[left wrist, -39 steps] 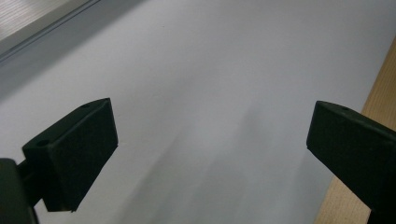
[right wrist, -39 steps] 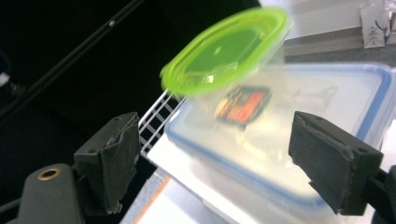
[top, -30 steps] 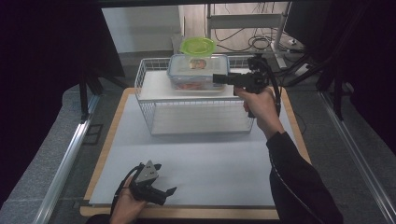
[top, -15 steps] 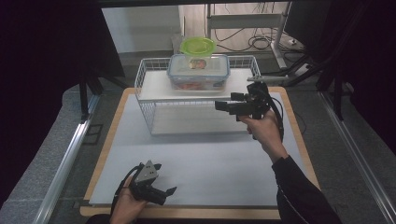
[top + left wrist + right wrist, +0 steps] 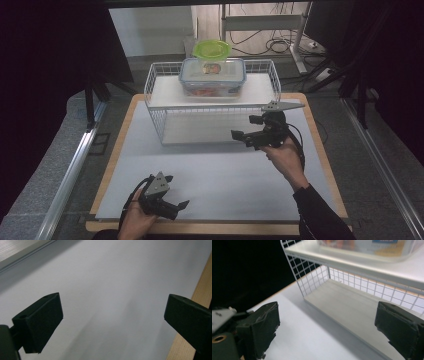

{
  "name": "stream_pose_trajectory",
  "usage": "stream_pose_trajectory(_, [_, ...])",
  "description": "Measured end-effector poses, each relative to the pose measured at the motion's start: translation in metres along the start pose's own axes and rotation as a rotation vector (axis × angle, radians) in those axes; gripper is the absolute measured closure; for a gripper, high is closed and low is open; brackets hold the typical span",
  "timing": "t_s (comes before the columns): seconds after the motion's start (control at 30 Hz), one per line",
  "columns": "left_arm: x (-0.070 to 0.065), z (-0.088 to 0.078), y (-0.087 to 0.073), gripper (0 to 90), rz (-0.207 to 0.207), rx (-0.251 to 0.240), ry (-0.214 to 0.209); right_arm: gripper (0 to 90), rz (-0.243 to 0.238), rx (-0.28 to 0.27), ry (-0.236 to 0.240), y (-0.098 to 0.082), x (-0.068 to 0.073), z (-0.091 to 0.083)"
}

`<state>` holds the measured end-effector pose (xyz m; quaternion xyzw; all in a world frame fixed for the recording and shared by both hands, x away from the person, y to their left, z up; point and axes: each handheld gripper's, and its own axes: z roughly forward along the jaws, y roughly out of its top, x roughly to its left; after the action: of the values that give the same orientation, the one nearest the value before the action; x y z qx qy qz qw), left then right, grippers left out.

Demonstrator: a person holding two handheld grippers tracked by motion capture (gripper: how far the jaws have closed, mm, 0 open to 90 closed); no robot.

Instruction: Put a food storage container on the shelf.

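A: Right hand-held gripper (image 5: 243,131)?
B: Jaws spread, just been opening, nothing between them (rack's lower shelf ahead). It hangs at 3 o'clock on the desk (image 5: 225,175), before the rack (image 5: 165,107).
A: The box (image 5: 213,76)?
B: On the rack's top shelf, 12 o'clock.
A: Left hand-held gripper (image 5: 176,201)?
B: Spread, empty, 7 o'clock.

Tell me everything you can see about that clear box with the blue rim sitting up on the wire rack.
The clear box is a rectangular container that looks like transparent plastic, closed by a see-through lid with a blue rim. Something orange and reddish shows through its walls, too blurred to name. It sits flat and upright on the white top shelf of the wire rack, about midway along it. A lime-green lid or bowl shows right behind it; whether they touch is unclear. Neither gripper touches the box.
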<state>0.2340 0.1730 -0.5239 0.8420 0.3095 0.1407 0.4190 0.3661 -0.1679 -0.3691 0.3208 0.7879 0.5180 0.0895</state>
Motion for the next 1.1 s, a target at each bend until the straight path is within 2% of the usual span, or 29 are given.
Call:
stream_pose_trajectory(0.37, [0.000,0.000,0.000,2.2,0.000,-0.005,-0.001,2.7,-0.099,0.016,-0.059,-0.036,0.000,-0.005])
stream_pose_trajectory(0.57, [0.000,-0.001,0.000,2.2,0.004,-0.005,-0.002,2.1,-0.107,0.017,-0.088,-0.053,-0.003,-0.012])
stream_pose_trajectory(0.67, [0.000,-0.001,0.000,2.2,0.008,-0.003,-0.002,2.1,-0.102,0.013,-0.085,-0.060,-0.003,-0.016])
stream_pose_trajectory(1.1, [-0.001,-0.001,0.000,2.2,0.012,-0.005,-0.002,2.0,-0.114,0.027,-0.109,-0.093,0.006,-0.021])
